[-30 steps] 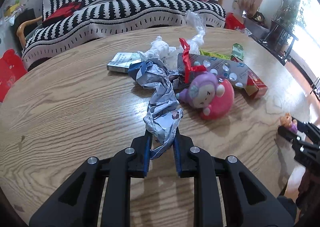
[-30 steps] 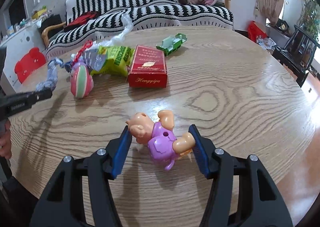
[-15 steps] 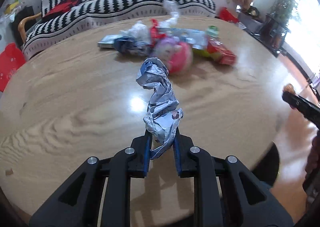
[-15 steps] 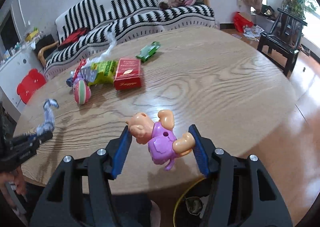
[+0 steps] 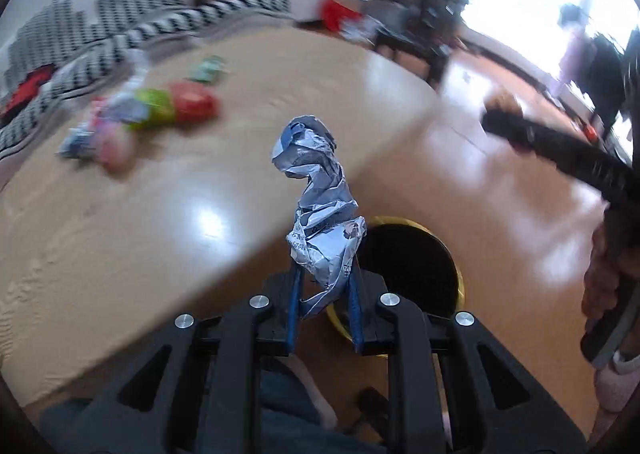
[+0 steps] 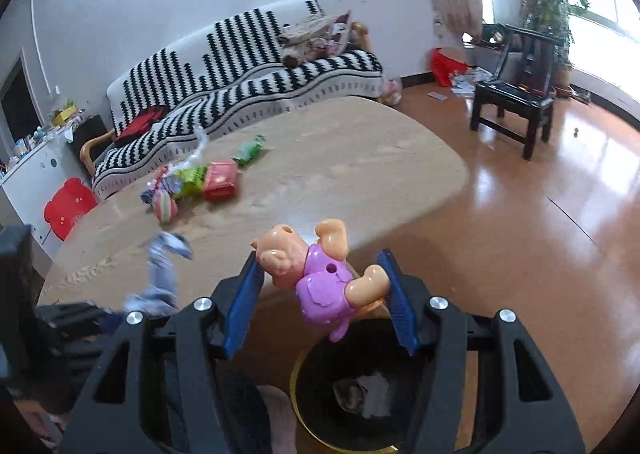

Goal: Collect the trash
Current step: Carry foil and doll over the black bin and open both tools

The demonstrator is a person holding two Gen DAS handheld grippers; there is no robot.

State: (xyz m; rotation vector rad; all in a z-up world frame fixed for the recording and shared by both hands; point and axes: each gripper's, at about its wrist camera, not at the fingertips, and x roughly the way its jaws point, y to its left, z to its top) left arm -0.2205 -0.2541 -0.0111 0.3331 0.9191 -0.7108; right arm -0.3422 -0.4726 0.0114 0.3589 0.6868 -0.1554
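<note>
Above the bin [image 6: 304, 406], left tongs [image 5: 325, 308] clench crumpled foil wrapper [image 5: 320, 210]; right tongs [image 6: 320, 298] clench toy figure [image 6: 316, 274].

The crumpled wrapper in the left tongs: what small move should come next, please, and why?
Probably open the left tongs to drop the crumpled wrapper. It is clamped between the pads, already off the table, and the black bin with the yellow rim shows just beyond it. A slight move forward may centre it first.

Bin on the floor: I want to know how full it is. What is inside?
The bin holds some crumpled pale scraps at the bottom; the right gripper covers part.
</note>
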